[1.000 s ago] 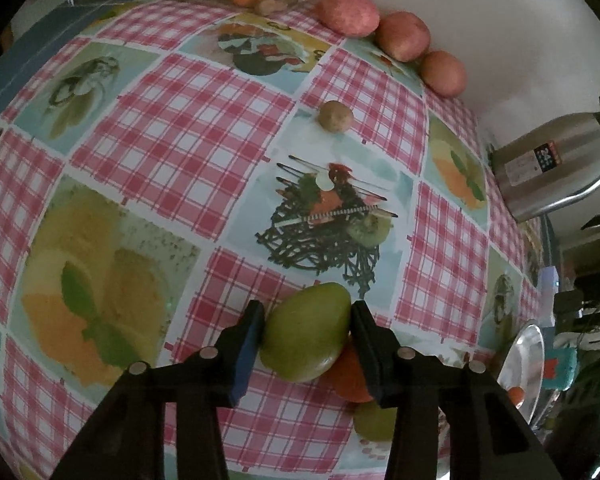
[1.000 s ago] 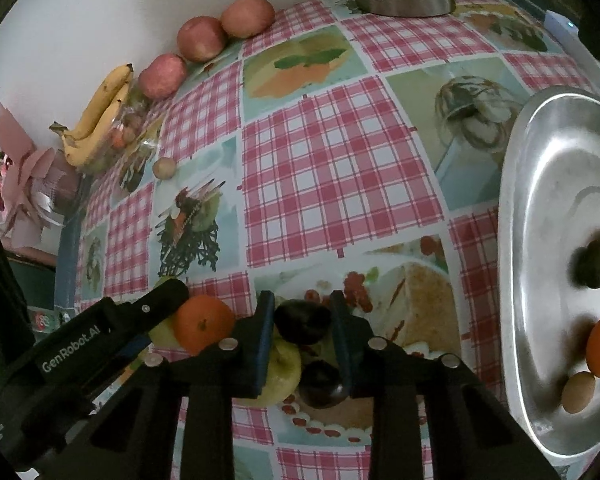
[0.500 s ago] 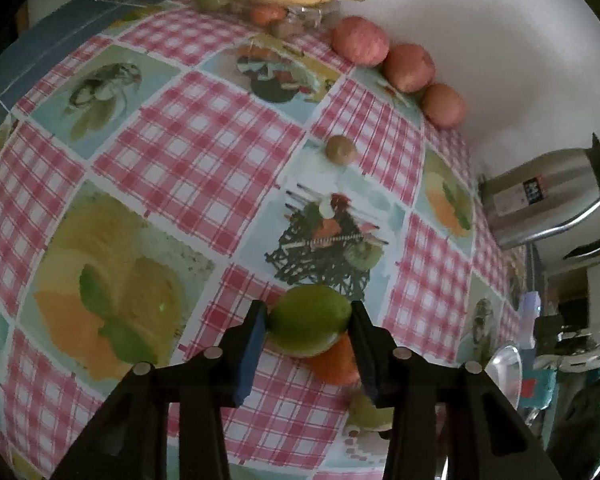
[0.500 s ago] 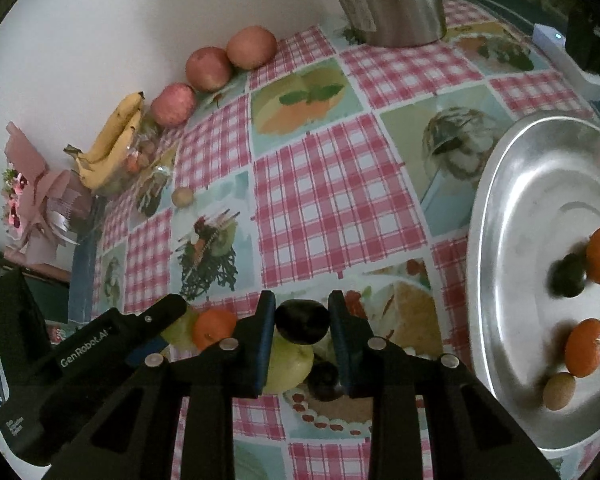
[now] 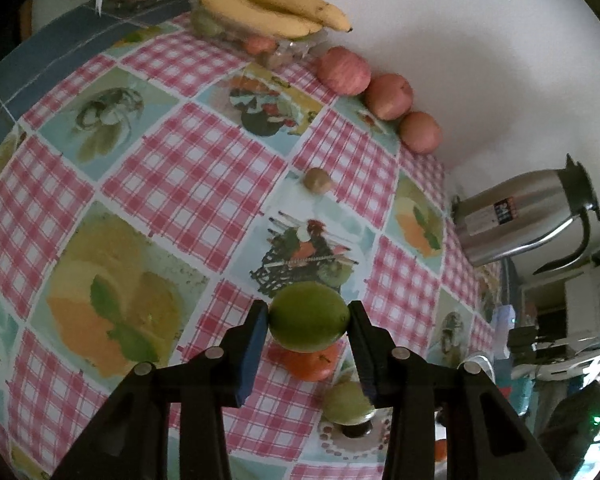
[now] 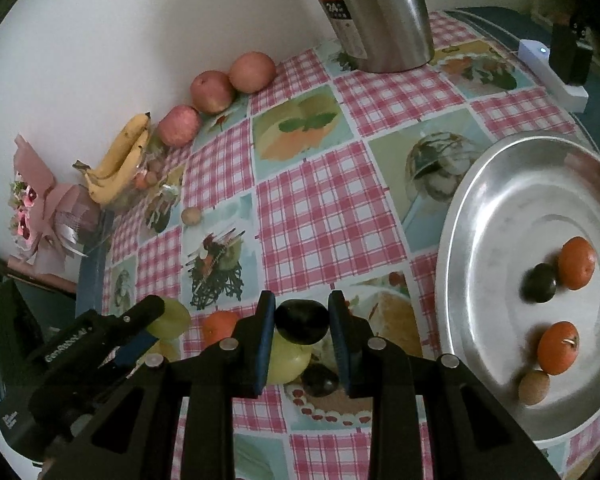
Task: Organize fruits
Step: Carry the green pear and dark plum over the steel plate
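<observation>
Left gripper (image 5: 308,318) tilts steeply downward, pads clamped on a green fruit (image 5: 309,316). Right gripper (image 6: 302,320) points likewise, closed on what looks like a plum (image 6: 301,320).

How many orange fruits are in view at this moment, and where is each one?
3. Two oranges lie on the metal tray. One orange lies on the tablecloth beside the green fruit; the hand-held grippers may hide more.

"24", seemingly, on jug label (image 6: 337,8)
</observation>
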